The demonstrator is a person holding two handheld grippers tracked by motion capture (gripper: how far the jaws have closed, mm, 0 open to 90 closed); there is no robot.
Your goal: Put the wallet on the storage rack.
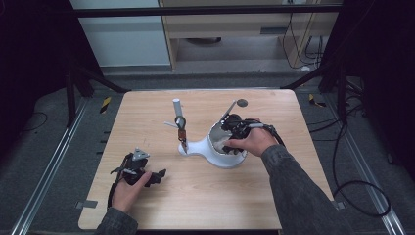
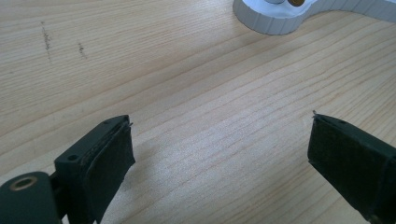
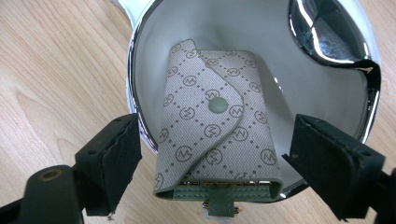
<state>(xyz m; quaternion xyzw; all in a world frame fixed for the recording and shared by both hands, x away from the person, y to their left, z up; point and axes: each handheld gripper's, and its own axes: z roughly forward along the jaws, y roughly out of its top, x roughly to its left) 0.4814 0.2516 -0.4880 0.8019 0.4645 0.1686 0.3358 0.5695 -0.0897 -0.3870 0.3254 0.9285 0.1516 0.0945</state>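
At the white bowl (image 3: pixel 140 60) near the table's (image 1: pixel 274 196) centre, the patterned wallet (image 3: pixel 212 126) already leans inside toward six o'clock, the right gripper's (image 3: pixel 212 163) jaws apart around it, so only withdrawing seems left; the left gripper (image 2: pixel 219 158) rests open at eight o'clock.

Light wooden table (image 1: pixel 205 196), white stand (image 1: pixel 215 152) resting on it

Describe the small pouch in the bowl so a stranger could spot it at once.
Start at the wooden table and find the white stand with its round bowl. Leaning inside that bowl, between the open jaws of the right gripper, is the pouch. It is the only fabric thing there: beige, monogram-patterned, its flap closed by a round snap.
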